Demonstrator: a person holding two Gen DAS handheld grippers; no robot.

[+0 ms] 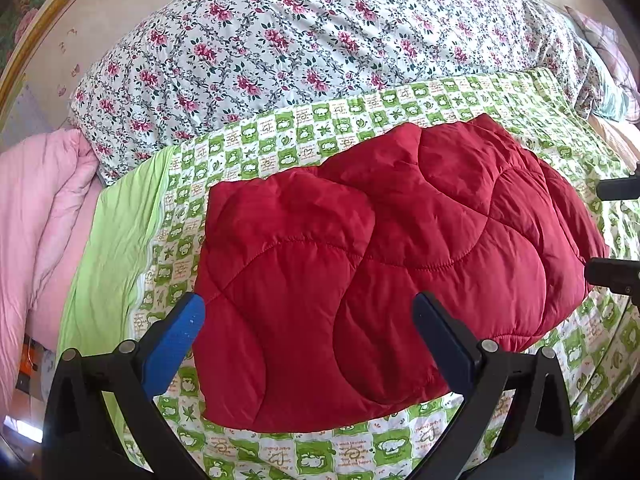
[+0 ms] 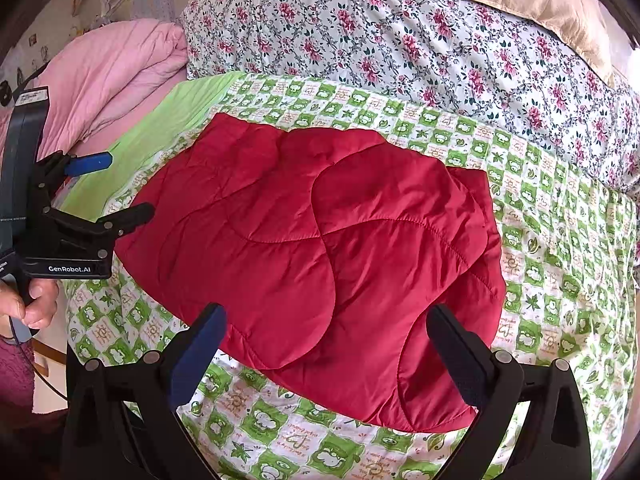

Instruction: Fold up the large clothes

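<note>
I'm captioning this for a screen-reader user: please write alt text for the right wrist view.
A folded red quilted garment lies on a green-and-white checked sheet, with the open right tool above its near edge. The left tool, held in a hand, is open at the garment's left side.

Both grippers are black plastic frames with round silver screws at the joints. The left gripper (image 2: 128,188) bears white "GenRobot.AI" lettering, a blue pad on one finger and a white label. The right gripper (image 2: 326,344) has dark blue pads. A thin black cable (image 2: 40,368) hangs beside a dark pink knitted sleeve (image 2: 16,376).
</note>
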